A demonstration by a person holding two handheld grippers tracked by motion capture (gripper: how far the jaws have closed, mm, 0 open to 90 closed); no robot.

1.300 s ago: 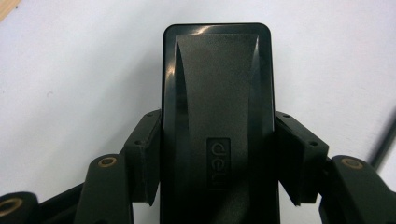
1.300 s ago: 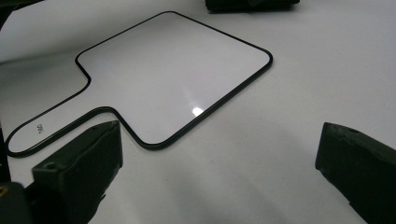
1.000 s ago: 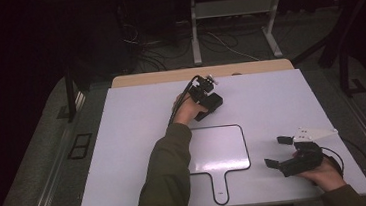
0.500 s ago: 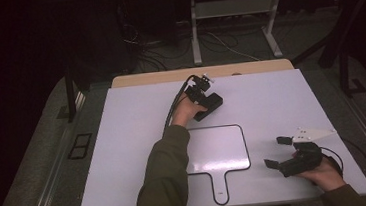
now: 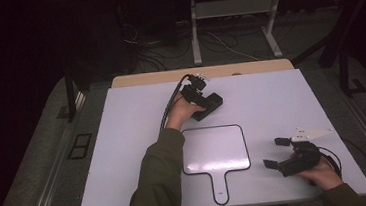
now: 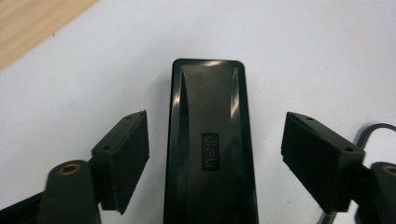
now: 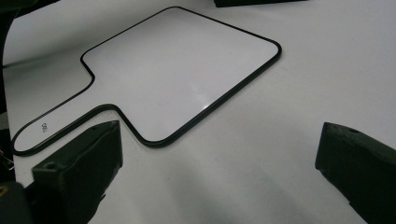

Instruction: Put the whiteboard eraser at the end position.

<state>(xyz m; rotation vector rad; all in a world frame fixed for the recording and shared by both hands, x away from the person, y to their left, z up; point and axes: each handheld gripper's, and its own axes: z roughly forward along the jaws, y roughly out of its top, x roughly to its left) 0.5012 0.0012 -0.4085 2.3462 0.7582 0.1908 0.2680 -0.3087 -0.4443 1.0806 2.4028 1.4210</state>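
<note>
A black eraser (image 5: 211,104) with a raised logo lies flat on the white table (image 5: 124,138) near its far edge. My left gripper (image 5: 201,99) hangs over its near end. In the left gripper view the eraser (image 6: 208,93) runs between the two pads (image 6: 123,158), with a clear gap on each side. These jaws have just been opening, and the left gripper (image 6: 215,137) is open. A white paddle-shaped board (image 5: 215,150) with a black rim lies in the middle. At the front right my right gripper (image 5: 271,153) rests open and empty, with the board (image 7: 182,70) ahead of it.
A strip of bare wood (image 5: 144,79) borders the table's far edge. A black cable (image 5: 169,106) trails from the left gripper along the forearm. Beyond the table are dark floor, loose cables and a metal stand (image 5: 233,8).
The left gripper's jaws have spread apart from the eraser, which now lies free on the table, and the hand has shifted slightly. The right gripper has stayed put.
</note>
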